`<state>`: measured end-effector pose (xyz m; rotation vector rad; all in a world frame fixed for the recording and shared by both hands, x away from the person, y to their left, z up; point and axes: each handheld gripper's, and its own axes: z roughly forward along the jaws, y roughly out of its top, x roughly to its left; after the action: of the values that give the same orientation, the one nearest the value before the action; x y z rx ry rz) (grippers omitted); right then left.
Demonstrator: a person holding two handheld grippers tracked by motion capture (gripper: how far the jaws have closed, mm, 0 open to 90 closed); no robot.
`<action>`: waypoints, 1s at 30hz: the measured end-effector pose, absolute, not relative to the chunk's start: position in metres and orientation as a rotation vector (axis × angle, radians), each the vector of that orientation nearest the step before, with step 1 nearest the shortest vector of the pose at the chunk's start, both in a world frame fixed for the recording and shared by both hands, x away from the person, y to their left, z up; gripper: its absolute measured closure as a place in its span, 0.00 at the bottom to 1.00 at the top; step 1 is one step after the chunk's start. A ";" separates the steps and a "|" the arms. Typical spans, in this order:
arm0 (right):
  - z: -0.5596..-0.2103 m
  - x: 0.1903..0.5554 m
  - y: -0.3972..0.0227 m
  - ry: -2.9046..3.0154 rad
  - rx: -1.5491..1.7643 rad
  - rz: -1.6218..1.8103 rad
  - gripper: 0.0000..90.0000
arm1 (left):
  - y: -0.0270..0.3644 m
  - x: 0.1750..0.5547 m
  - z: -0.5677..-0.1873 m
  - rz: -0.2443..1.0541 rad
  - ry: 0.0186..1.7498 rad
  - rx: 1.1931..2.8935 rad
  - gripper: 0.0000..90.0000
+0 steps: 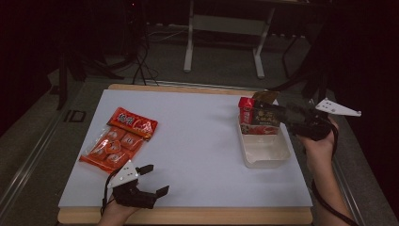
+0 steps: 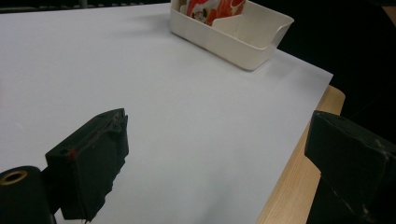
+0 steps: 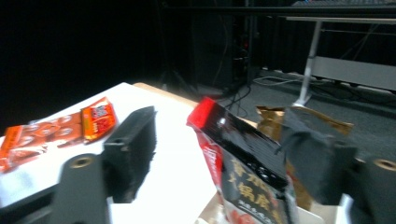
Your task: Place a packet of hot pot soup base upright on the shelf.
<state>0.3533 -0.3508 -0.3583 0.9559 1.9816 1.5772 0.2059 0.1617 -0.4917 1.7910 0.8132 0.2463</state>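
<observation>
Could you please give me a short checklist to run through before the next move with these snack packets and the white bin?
1. Right tongs let go of the black-and-red packet: ok, jaws stand wide and the left one is clear; whether the right one brushes it, cannot tell.
2. That packet stands in the white bin: ok, upright at its far end beside a gold packet.
3. Bin has room left: ok, the near half is bare.
4. Left tongs free for picking: ok, open with nothing between the jaws.
5. Orange packet reachable: ok, flat on the white sheet, just beyond the left tongs.
6. Bin safely on the sheet: cannot tell, it sits near the right edge.
</observation>
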 end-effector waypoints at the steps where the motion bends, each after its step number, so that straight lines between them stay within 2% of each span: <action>1: -0.357 0.350 -0.350 1.973 0.939 1.589 0.23 | 0.162 0.206 -0.491 0.249 0.810 1.789 0.08; 7: -0.349 0.332 -0.342 1.965 0.896 1.660 0.17 | 0.167 0.206 -0.485 0.249 0.812 1.779 0.11; 15: -0.356 0.310 -0.326 2.010 0.855 1.695 0.13 | 0.177 0.206 -0.475 0.275 0.826 1.782 0.13; 26: -0.382 0.277 -0.308 2.114 0.772 1.719 0.15 | 0.215 0.206 -0.470 0.355 0.904 1.757 0.18; 30: -0.392 0.265 -0.303 2.137 0.771 1.756 0.15 | 0.234 0.205 -0.470 0.395 0.948 1.736 0.25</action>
<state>0.2651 -0.3029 -0.3916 0.7708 2.1369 1.7557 0.2050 0.2344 -0.4704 1.7358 0.9484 0.3954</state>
